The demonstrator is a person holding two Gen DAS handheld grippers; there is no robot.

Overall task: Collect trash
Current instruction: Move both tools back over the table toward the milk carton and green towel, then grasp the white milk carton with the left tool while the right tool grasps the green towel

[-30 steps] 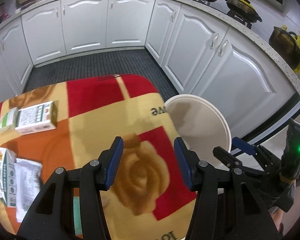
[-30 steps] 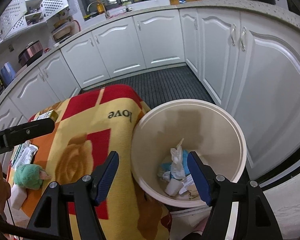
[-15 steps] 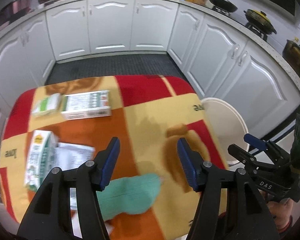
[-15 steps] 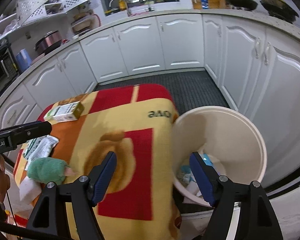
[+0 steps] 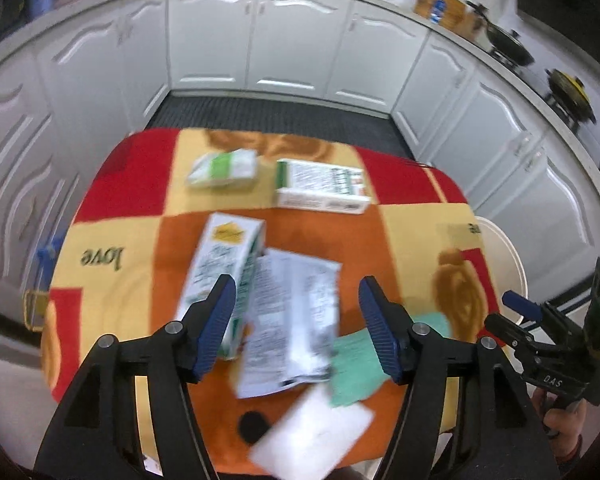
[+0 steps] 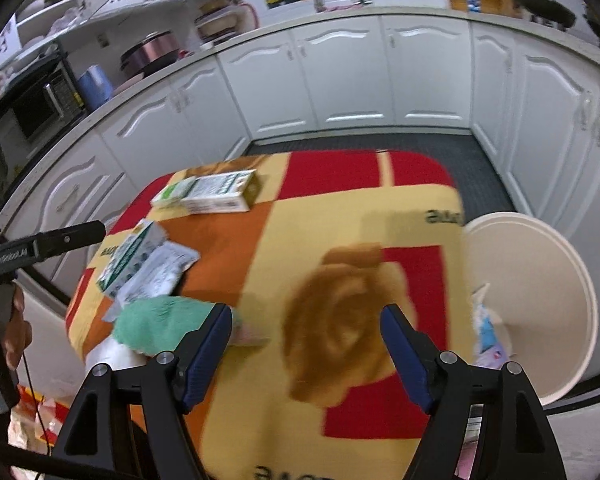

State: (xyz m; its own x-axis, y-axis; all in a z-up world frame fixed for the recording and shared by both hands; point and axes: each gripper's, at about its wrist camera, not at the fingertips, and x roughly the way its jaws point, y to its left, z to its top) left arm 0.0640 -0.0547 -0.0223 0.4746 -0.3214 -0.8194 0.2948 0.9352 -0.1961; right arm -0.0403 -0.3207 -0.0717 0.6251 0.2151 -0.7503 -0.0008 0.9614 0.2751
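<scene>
1. kitchen setting: white cabinets (image 6: 352, 80) wrap around a small surface (image 5: 412, 232) covered by a red, orange and yellow checked cloth printed with "love".
2. left hand-held gripper (image 5: 296, 320): blue-padded fingers spread wide apart, holding nothing, hovering over the near side of the surface above the litter.
3. white printed wrapper (image 5: 292, 320): lies flat directly between and below the left fingers; its left edge overlaps a carton.
4. tall green-and-white carton (image 5: 224, 276): lying on its side, just left of the wrapper, touching it.
5. green cloth (image 5: 360, 364): beside the wrapper on its right, near the surface's front edge.
6. white sheet (image 5: 312, 436): blurred, at the front edge, below the wrapper.
7. far row: small green-and-white pack (image 5: 224, 168) and a white printed box (image 5: 324, 188), side by side, well apart from the near cluster.
8. right hand-held gripper (image 6: 306, 348): fingers wide apart, empty, over the rose print on the cloth; the green cloth sits by its left finger.
9. cream trash bin (image 6: 540, 280): stands on the floor just beside the surface's right edge, with crumpled white and blue scraps (image 6: 486, 328) inside.
</scene>
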